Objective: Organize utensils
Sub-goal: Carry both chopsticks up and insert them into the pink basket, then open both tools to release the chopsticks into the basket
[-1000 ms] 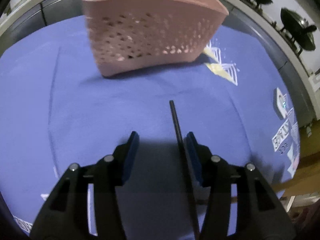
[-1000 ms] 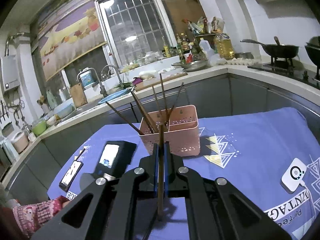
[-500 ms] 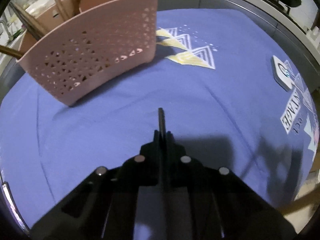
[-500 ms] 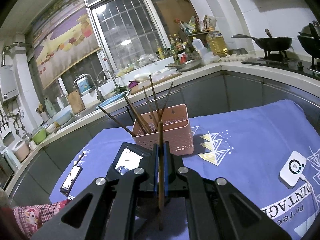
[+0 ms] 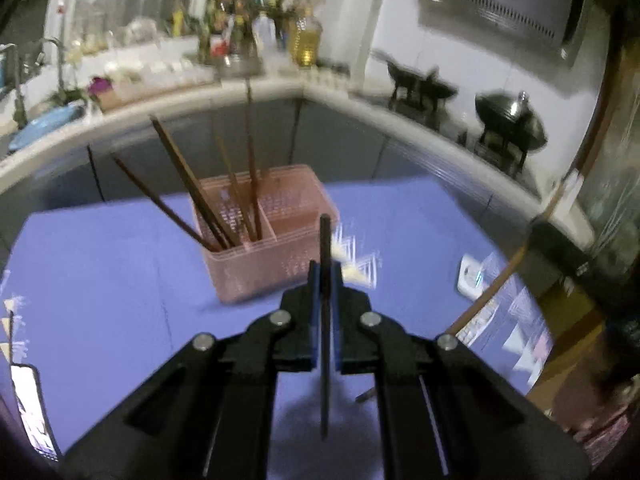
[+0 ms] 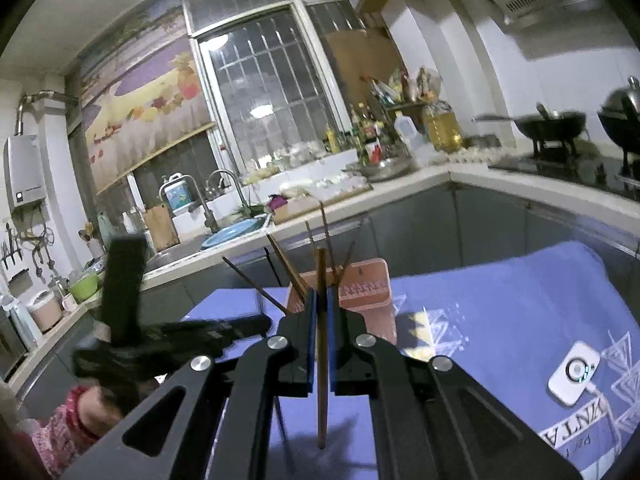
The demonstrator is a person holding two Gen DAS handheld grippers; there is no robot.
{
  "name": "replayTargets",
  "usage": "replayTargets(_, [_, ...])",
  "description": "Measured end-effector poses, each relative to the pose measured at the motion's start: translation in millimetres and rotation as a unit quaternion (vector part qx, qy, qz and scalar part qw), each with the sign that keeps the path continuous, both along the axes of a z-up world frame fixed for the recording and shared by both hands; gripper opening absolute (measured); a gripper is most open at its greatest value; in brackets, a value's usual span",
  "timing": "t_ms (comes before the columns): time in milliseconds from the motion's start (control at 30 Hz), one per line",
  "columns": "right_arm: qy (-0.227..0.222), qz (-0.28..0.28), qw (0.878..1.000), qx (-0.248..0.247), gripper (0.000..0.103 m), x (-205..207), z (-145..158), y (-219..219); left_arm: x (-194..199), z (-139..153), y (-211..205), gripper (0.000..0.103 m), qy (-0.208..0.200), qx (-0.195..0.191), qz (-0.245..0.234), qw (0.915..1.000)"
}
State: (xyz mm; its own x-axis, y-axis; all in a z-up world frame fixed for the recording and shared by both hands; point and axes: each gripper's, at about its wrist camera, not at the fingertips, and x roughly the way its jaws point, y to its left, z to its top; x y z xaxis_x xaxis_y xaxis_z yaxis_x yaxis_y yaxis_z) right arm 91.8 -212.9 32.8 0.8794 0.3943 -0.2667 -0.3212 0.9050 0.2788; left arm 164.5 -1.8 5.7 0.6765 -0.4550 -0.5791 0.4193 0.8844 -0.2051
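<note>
A pink perforated basket (image 5: 264, 256) with two compartments stands on the blue tablecloth; several brown chopsticks (image 5: 188, 184) lean in its left compartment. My left gripper (image 5: 325, 280) is shut on a black chopstick (image 5: 325, 248), held above the cloth just in front of the basket. My right gripper (image 6: 321, 304) is shut on a brown chopstick (image 6: 321, 344), held upright above the table; the basket (image 6: 364, 284) lies beyond it, partly hidden. The left gripper's black body (image 6: 160, 340) shows blurred at the left in the right wrist view.
A white square device (image 6: 574, 372) lies on the cloth at right, also in the left wrist view (image 5: 472, 280). A phone (image 5: 32, 412) lies at the table's left edge. Kitchen counter, sink (image 6: 236, 228) and woks (image 6: 552, 124) surround the table.
My left gripper closed on the black chopstick, lifted it off the cloth and tilted up to face the basket. My right gripper rose a little, still holding its brown chopstick.
</note>
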Motion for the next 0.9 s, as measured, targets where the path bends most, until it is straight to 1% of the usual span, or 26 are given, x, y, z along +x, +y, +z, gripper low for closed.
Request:
replayTargets(67, [-0.011,0.001,1.0,-0.008,0.005,3.8,11.8,5.8,-2.9,20.1,6.3,0.004,-0.021,-0.015,0.008,0.9996])
replayTargets(167, [-0.025,0.003,1.0,-0.018,0.005,14.4,32.1,13.8,-5.2,58.4,18.9,0.004,-0.06,-0.032,0.021,0.9975])
replayTargets(333, [-0.032,-0.002,0.999,-0.019,0.005,51.5,65.8,22.1,7.3,105.3,18.0,0.004,-0.111,-0.032,0.041,0.9925])
replayTargets(433, [-0.04,-0.012,0.999,-0.014,0.005,73.6,82.0,24.2,26.3,122.6,14.1,0.004,-0.126,-0.025,0.054,0.9903])
replayTargets(500, [-0.048,-0.017,0.999,-0.015,0.005,91.2,93.2,29.0,40.6,128.9,10.5,0.004,-0.135,-0.016,0.065,0.9886])
replayTargets(567, [-0.051,-0.02,0.998,-0.021,0.005,103.9,97.6,32.9,54.6,132.1,7.3,0.004,-0.144,-0.004,0.077,0.9866])
replayTargets(633, [-0.051,-0.023,0.998,-0.035,0.005,119.5,97.6,39.8,66.8,132.1,7.0,0.004,-0.141,0.001,0.08,0.9867])
replayTargets(733, [-0.045,-0.024,0.997,-0.056,0.005,142.1,90.1,49.2,85.6,124.6,5.1,0.004,-0.129,0.004,0.08,0.9884])
replayTargets(900, [-0.02,-0.018,0.998,-0.064,0.005,170.4,65.3,56.1,106.1,101.3,4.0,0.004,-0.111,0.013,0.08,0.9905])
